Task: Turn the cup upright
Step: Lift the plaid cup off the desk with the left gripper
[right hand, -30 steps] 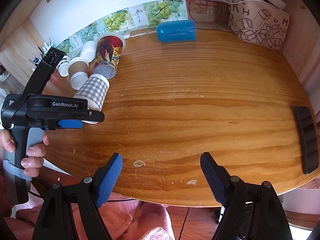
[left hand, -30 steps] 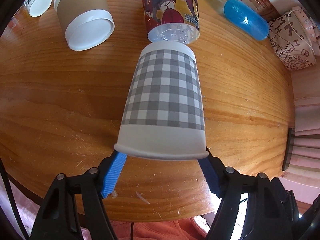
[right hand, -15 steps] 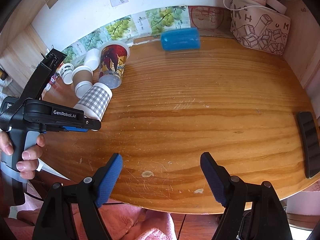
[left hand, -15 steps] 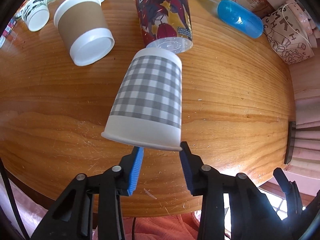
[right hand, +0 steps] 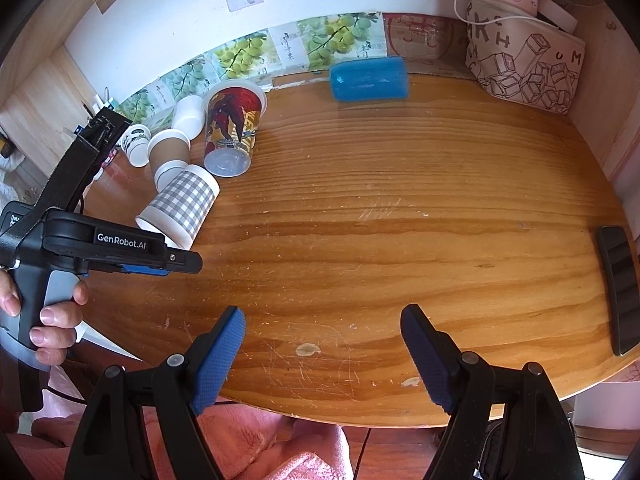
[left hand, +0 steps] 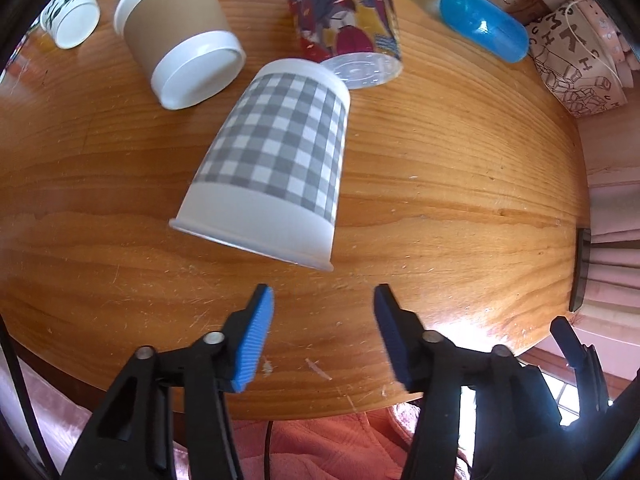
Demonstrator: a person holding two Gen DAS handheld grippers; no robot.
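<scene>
A: What can we not make out here?
B: In the left wrist view the far cups are cut off at the frame's top, and we cannot tell whether the gingham cup (left hand: 276,160) touches the clear-based printed cup (left hand: 348,28) behind it. In the right wrist view the left gripper's (right hand: 160,266) body hides part of that cup's rim.

A: Where do we find the cup, and how do the grippers stand?
B: It lies on its side on the wooden table (left hand: 460,184), mouth toward the left gripper (left hand: 323,316), whose jaws are spread and empty, just short of the rim. The right gripper (right hand: 322,344) is likewise spread wide, holding nothing, over the near table edge.

A: What room do we have?
B: Bare wood stretches right of the cup toward a black phone (right hand: 618,292) near the right edge; a brown sleeved cup (left hand: 180,56) crowds its left.
</scene>
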